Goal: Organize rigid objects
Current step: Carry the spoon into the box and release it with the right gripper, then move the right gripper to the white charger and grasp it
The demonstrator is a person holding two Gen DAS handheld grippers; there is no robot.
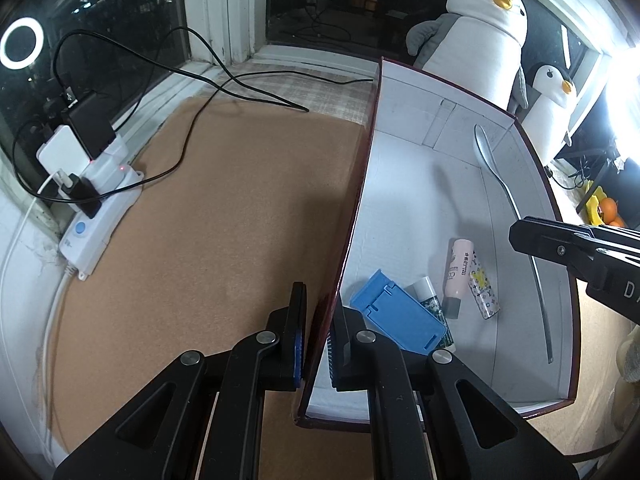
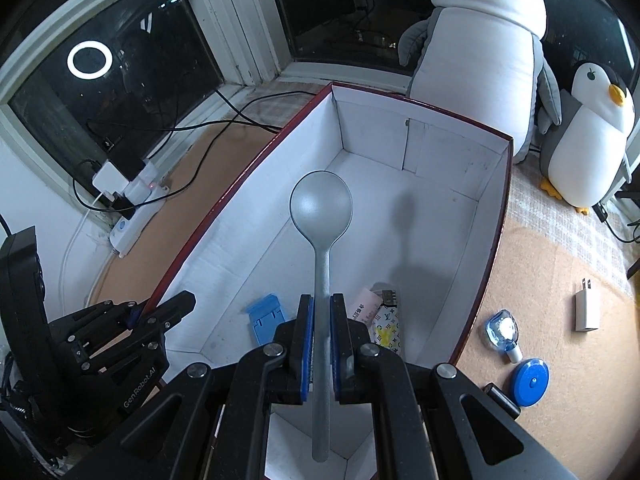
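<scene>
Through my left wrist camera, my left gripper [image 1: 318, 344] is clamped narrow on the near side wall of the box [image 1: 400, 208], steadying it on the brown mat [image 1: 208, 232]. Inside, near that wall, lie a blue holder [image 1: 398, 316], a pink tube [image 1: 458, 276] and a patterned tube [image 1: 486, 296], close together. The spoon [image 1: 490, 160] hangs above the box floor, with my right gripper [image 1: 516, 236] entering from the right.

Through my right wrist camera, my right gripper [image 2: 320, 340] is pinched tight on the spoon's handle, bowl [image 2: 321, 204] pointing away over the box's open middle. A white plug [image 2: 586, 306], a blue round case [image 2: 530, 382] and a clear blue item [image 2: 502, 330] wait outside on the mat.

I judge this the placing step: next I should lower the spoon onto bare floor, clear of the tubes, then let go.
</scene>
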